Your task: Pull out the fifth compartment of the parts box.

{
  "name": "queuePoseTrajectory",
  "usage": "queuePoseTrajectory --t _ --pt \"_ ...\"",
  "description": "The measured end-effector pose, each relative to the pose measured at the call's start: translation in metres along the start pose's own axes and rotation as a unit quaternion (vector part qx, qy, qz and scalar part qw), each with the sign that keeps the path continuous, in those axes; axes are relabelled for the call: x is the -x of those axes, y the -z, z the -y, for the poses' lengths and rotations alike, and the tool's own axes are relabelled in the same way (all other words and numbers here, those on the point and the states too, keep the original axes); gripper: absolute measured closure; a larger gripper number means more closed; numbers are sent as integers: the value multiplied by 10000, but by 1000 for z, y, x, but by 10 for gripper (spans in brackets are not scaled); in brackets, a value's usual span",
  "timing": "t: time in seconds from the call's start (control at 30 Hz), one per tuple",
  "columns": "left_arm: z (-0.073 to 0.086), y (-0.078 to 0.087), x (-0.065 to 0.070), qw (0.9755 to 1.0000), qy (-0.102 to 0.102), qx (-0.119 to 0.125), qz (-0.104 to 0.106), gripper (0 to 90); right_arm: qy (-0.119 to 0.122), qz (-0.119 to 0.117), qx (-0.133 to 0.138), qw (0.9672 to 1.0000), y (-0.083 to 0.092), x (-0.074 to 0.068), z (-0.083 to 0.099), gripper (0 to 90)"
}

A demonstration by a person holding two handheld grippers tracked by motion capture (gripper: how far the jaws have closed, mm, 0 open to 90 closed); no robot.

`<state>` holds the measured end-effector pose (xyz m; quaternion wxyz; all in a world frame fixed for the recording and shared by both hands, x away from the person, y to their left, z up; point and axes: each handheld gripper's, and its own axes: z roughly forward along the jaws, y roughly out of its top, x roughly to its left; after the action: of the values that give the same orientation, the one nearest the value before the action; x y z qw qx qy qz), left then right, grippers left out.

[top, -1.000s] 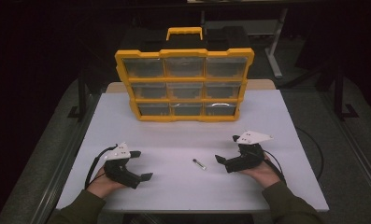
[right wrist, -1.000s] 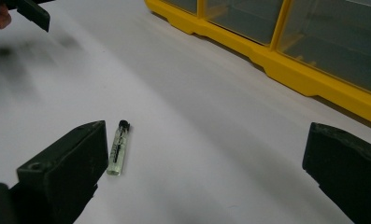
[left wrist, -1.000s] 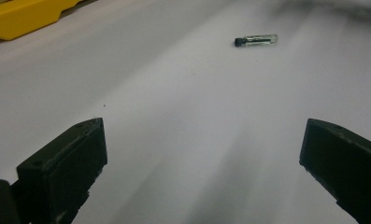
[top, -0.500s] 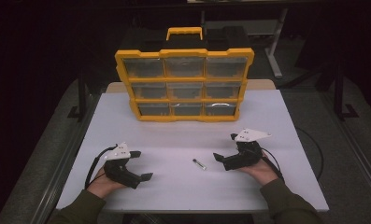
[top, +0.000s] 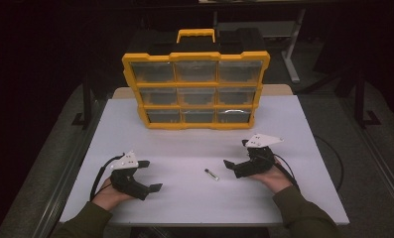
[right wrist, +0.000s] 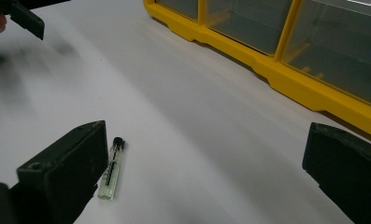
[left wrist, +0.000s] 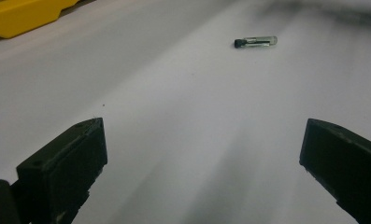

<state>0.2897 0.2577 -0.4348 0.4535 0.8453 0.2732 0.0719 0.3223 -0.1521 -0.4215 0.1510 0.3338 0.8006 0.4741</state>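
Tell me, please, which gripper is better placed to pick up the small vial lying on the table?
Probably the right gripper: its open jaws sit just beside the vial, which lies by one jaw in the right gripper view. The left gripper, also open, is farther away.

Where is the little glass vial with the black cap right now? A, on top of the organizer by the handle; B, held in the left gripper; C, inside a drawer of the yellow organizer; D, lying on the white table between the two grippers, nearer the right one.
D: the vial lies flat on the white table, untouched, just ahead of the open right gripper and farther from the open left gripper.
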Motion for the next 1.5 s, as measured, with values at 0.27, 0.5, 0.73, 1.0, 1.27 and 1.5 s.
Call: queuePoseTrajectory --t 0.27,0.5,0.73,1.0,1.27,1.5 --pt "0 -1 2 10000 -28 6 12 22 7 -20 43 10000 -4 2 -1 0" --pt "0 -1 2 10000 -2 -14 -29 11 -2 -53 46 10000 -6 4 -5 0" --pt "0 -1 2 10000 33 -4 -3 0 32 -56 53 10000 -9 5 -9 0" --pt "0 -2 1 10000 69 -44 12 0 19 -92 37 9999 -13 6 -10 0" --pt "0 -3 2 10000 63 -53 25 0 13 -104 46 9999 -16 7 -14 0" --pt "1 -3 2 10000 28 -65 34 0 -1 -104 46 9999 -21 8 -17 0"
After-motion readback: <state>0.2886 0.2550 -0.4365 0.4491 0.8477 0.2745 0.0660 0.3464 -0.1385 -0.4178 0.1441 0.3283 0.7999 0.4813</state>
